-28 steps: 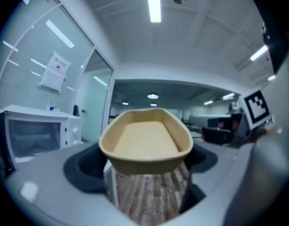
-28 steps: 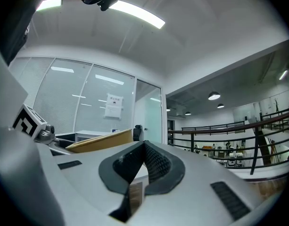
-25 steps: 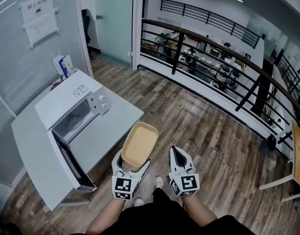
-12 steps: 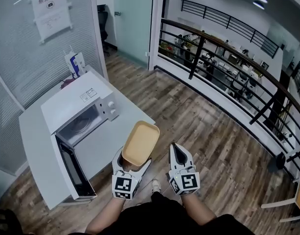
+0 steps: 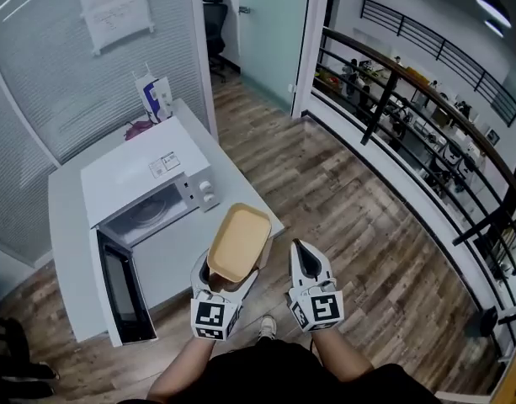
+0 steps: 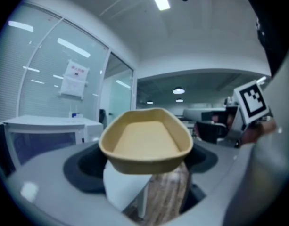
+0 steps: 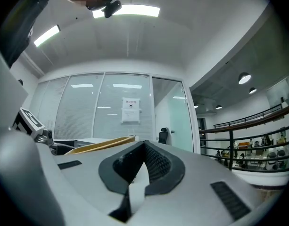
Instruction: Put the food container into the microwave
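Note:
A tan, empty food container (image 5: 239, 242) (image 6: 145, 144) is held up in the air by my left gripper (image 5: 223, 281), which is shut on its near end. It hangs just off the table's near right corner. The white microwave (image 5: 146, 182) stands on the white table (image 5: 178, 255) to the left, its door (image 5: 121, 289) swung wide open toward me and the cavity (image 5: 146, 213) showing a glass turntable. My right gripper (image 5: 305, 262) (image 7: 143, 150) floats beside the container's right side, shut, with nothing in it. The container's edge (image 7: 101, 143) shows at the left of the right gripper view.
A blue-and-white carton (image 5: 156, 98) and a dark red item (image 5: 138, 128) stand on the table behind the microwave. A frosted glass wall (image 5: 64, 74) with a posted notice runs behind. A black railing (image 5: 409, 116) borders the wood floor (image 5: 359, 225) on the right.
The head view has swung so the table and microwave sit closer and more central. The container stays held in the left gripper, and both grippers keep their places in the view.

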The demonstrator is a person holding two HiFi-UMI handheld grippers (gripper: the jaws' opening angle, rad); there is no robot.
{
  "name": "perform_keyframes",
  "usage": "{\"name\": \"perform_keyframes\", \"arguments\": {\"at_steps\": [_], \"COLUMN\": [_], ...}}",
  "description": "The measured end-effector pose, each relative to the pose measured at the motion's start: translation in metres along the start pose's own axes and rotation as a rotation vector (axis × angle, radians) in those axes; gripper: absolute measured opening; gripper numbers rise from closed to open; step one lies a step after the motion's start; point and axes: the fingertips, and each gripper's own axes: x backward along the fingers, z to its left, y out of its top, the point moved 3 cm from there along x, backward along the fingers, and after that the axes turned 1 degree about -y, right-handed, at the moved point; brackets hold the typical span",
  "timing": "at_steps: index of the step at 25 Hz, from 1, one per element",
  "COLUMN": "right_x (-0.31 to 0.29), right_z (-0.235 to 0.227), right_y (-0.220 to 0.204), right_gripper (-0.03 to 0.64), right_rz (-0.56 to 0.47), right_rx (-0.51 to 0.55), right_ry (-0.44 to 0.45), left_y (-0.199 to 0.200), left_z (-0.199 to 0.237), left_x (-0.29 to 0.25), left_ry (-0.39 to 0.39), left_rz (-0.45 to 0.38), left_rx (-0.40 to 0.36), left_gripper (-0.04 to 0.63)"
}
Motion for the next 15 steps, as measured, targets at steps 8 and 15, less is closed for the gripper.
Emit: {"name": "perform_keyframes", "arguments": {"at_steps": [8,15], "right_x": [-0.048,-0.077], "right_z": [0.007,0.039], "right_y": [-0.021,-0.03], "right_gripper": [0.005,0.005], "right_rz": [0.018,0.027], "right_rx": [-0.033,-0.043], "right_ry": [0.153,0.306], "left_y": [-0.017,-0.03], "left_z": [0.025,0.046], "left_x": [-0.006,0.012], "left_ry": [0.149,0.283], "left_rz": [0.053,0.086], "left_rx": [0.038,0.047], "left_gripper": [0.497,0.497]}}
